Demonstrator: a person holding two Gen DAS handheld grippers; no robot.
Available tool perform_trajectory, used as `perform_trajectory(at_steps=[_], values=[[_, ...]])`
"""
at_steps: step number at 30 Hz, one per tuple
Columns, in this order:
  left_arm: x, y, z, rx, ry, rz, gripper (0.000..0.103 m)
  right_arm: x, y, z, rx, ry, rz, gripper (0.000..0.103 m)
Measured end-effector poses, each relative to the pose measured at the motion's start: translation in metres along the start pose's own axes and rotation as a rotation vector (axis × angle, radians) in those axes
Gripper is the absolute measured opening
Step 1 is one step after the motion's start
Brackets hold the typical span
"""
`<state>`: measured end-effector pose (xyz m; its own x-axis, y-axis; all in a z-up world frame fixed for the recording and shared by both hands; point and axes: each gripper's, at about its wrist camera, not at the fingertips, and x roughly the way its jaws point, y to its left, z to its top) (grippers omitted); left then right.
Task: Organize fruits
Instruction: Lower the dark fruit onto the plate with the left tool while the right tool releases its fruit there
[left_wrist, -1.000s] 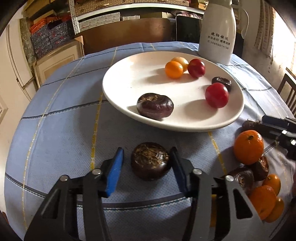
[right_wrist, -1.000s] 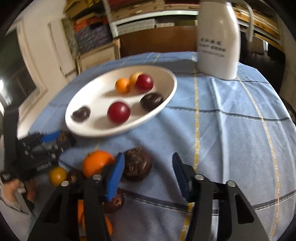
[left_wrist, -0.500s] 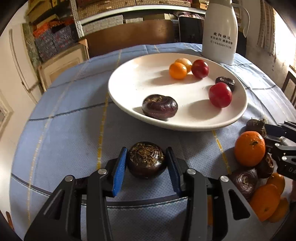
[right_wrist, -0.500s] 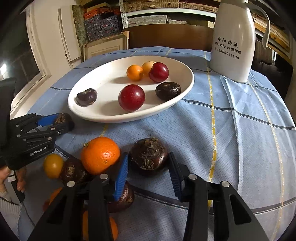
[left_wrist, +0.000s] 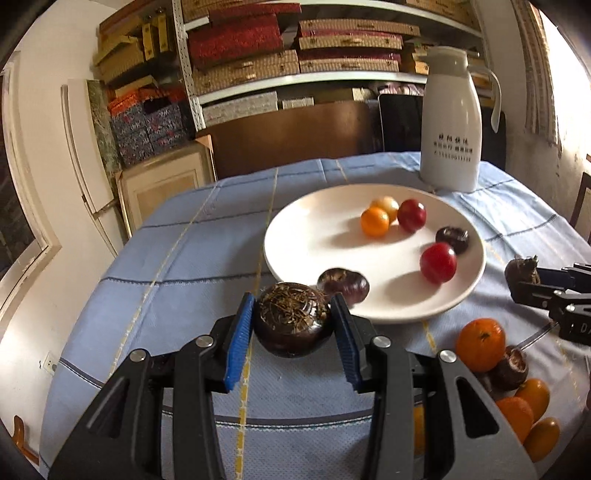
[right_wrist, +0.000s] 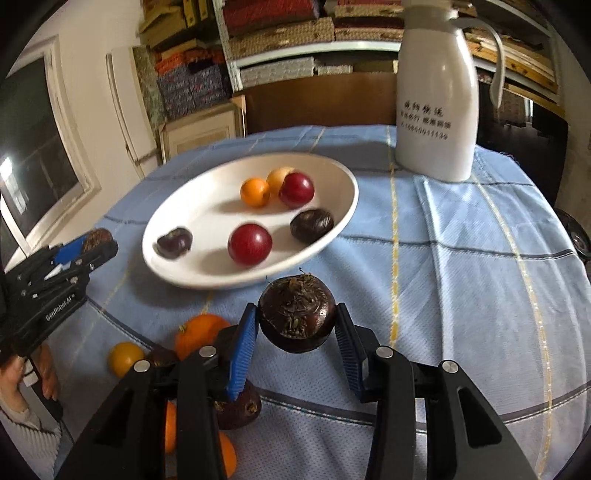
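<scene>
My left gripper (left_wrist: 291, 325) is shut on a dark brown water chestnut (left_wrist: 291, 319) and holds it above the cloth at the near rim of the white plate (left_wrist: 306, 225). My right gripper (right_wrist: 295, 325) is shut on another water chestnut (right_wrist: 296, 314), lifted in front of the plate (right_wrist: 192, 206). The plate holds two red fruits, two small orange ones and two chestnuts. The right gripper with its chestnut also shows in the left wrist view (left_wrist: 524, 271), and the left gripper in the right wrist view (right_wrist: 94, 242).
A pile of loose oranges (left_wrist: 480, 343), small orange fruits and chestnuts (right_wrist: 236, 406) lies on the blue checked tablecloth near the front edge. A white thermos jug (left_wrist: 450, 125) stands behind the plate. Shelves and boxes stand beyond the round table.
Both grippers closed on a chestnut on the cloth and have lifted it up off the table toward the plate.
</scene>
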<state>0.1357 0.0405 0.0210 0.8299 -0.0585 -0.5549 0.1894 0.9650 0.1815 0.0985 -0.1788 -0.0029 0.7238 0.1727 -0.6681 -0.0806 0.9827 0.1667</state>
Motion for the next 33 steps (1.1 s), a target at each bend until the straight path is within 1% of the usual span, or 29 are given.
perform_trajectory(at_steps=[4,10,13,16,20,22,23,24,25,26,28,30,33], values=[[-0.005,-0.004,0.005,0.015,-0.028,0.015,0.041,-0.012,0.002,0.004,0.001,-0.054,0.008,0.043],[-0.004,-0.005,0.012,0.010,-0.046,0.016,0.041,-0.020,0.011,0.007,-0.015,-0.085,0.023,0.043],[0.004,-0.004,0.023,-0.021,-0.038,-0.020,0.041,-0.021,0.020,0.016,-0.031,-0.109,0.027,0.043],[0.022,-0.005,0.039,-0.057,-0.014,-0.066,0.041,-0.009,0.033,0.035,-0.056,-0.102,0.027,0.043],[0.047,-0.015,0.045,-0.040,0.032,-0.077,0.042,0.021,0.048,0.052,-0.078,-0.071,0.025,0.043],[0.059,-0.019,0.039,-0.021,0.065,-0.077,0.048,0.034,0.049,0.054,-0.072,-0.051,0.037,0.045],[0.061,-0.020,0.037,-0.016,0.072,-0.074,0.051,0.035,0.049,0.053,-0.075,-0.053,0.032,0.053],[0.061,-0.020,0.036,-0.021,0.072,-0.074,0.060,0.033,0.049,0.052,-0.081,-0.060,0.027,0.059],[0.060,-0.019,0.036,-0.027,0.067,-0.076,0.067,0.028,0.046,0.050,-0.085,-0.077,0.019,0.060],[0.056,-0.018,0.036,-0.032,0.053,-0.078,0.069,0.024,0.045,0.050,-0.083,-0.086,0.015,0.060],[0.048,-0.016,0.034,-0.028,0.033,-0.069,0.080,0.014,0.039,0.047,-0.072,-0.099,0.019,0.060],[0.038,-0.013,0.028,-0.025,0.024,-0.055,0.084,0.005,0.033,0.043,-0.056,-0.109,0.021,0.063],[0.027,-0.009,0.014,-0.033,0.054,-0.085,0.084,-0.010,0.019,0.031,-0.012,-0.114,0.021,0.067]])
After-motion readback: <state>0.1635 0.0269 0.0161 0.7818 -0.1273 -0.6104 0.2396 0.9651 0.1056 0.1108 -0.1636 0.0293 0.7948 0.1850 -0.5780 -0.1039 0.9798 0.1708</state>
